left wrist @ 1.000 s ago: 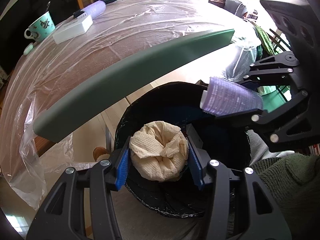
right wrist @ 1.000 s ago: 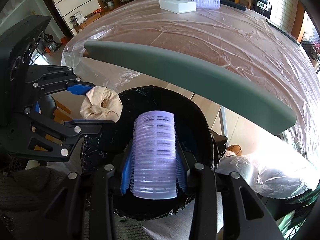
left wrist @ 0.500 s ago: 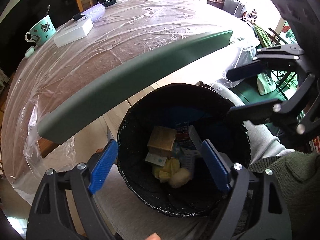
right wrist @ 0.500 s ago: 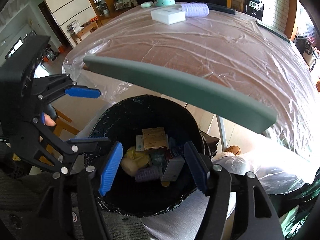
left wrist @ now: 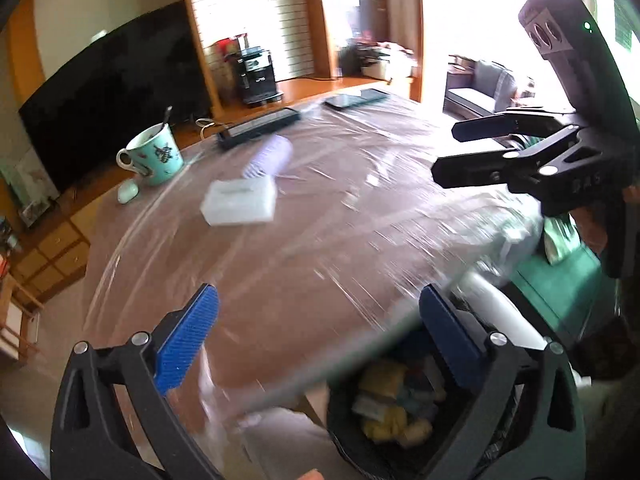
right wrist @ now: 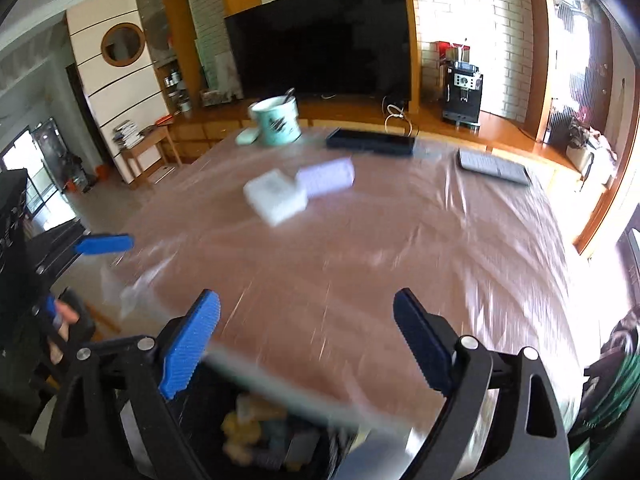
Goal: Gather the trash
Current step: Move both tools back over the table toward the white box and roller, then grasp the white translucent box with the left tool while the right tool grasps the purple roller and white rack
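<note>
L wrist view: my left tongs (left wrist: 316,332) spread apart, jaws just been opening, nothing between. Bin (left wrist: 404,412) below tabletop (left wrist: 360,216) edge, trash heaped inside. Ribbed lilac roller (left wrist: 270,156) and white box (left wrist: 240,202) left to collect, I judge.

R wrist view: right tongs (right wrist: 306,340) likewise just opened, empty. Roller touching box, mid-tabletop, near mug (right wrist: 278,120).

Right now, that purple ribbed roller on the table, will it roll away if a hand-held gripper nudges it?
Probably. The purple roller looks like a cylinder lying on its side, so a sideways push may roll it on the slick plastic sheet. The white box next to it could block one direction. It looks hollow, likely light.
</note>
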`<state>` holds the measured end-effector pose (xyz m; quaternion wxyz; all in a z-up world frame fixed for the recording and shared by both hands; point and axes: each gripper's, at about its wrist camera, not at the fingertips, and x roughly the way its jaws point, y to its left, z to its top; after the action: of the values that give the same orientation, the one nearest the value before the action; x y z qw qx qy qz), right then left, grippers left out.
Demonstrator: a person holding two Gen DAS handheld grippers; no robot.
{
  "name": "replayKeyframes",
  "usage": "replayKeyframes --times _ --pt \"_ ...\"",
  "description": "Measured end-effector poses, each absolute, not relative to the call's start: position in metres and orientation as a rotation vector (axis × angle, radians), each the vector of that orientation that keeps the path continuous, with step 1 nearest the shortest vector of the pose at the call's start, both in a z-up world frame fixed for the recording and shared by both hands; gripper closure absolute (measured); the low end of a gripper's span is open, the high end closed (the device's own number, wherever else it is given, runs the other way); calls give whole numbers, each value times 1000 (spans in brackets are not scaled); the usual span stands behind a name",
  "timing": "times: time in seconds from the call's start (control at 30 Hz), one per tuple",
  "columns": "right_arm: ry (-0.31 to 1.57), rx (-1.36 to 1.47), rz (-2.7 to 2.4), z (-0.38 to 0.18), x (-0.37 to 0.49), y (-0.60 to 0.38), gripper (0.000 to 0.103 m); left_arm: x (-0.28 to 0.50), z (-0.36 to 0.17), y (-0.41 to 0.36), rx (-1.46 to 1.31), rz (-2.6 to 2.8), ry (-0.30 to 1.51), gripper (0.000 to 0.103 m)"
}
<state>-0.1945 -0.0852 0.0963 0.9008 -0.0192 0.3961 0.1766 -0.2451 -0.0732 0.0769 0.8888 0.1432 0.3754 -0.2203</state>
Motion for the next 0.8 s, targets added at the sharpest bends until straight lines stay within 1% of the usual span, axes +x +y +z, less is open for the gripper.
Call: replayKeyframes --times 0.07,0.2,0.33,0.67,0.8 --pt "834 -81 363 90 -161 -77 15 -216 75 -70 283 -460 796 2" --pt "893 -71 393 73 -99 -66 15 -162 64 -64 278 -449 834 2" --pt "942 -90 401 51 -57 -52 15 -128 47 -61 254 -459 885 2" --pt "985 -123 419 25 -10 -31 15 -82 21 -65 268 -448 941 2" --pt "997 -83 451 22 2 -29 15 -70 15 -67 273 -453 954 2"
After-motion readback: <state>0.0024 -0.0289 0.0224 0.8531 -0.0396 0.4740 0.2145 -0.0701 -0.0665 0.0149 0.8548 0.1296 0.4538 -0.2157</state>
